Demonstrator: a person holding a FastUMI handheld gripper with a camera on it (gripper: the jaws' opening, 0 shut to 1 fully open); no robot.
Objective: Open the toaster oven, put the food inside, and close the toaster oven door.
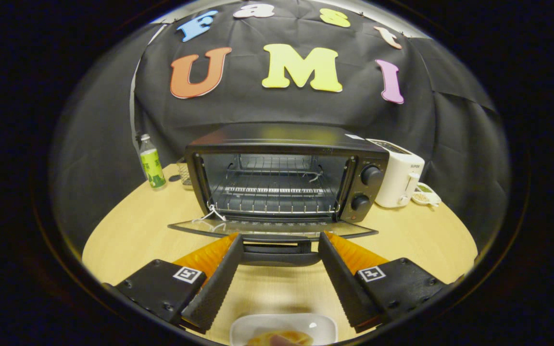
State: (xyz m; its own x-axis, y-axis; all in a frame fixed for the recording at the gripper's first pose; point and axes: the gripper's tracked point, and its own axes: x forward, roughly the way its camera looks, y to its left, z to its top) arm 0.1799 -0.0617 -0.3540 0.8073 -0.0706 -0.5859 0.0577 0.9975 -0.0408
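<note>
A black toaster oven [282,173] stands on the wooden table [128,235] with its glass door [272,228] folded down flat and its wire rack [272,194] bare. The door's handle [279,252] lies between my fingertips. My gripper [281,240] is open, its fingers spread wide on either side of the handle without pressing on it. Close under the fingers sits a white dish [284,329] holding yellowish food [282,339], partly cut off from sight.
A green-labelled bottle [152,163] stands left of the oven, with a small wire basket [184,174] behind it. A white toaster [398,179] is at the oven's right, and a small dish [425,196] lies beside that. Black cloth walls the back.
</note>
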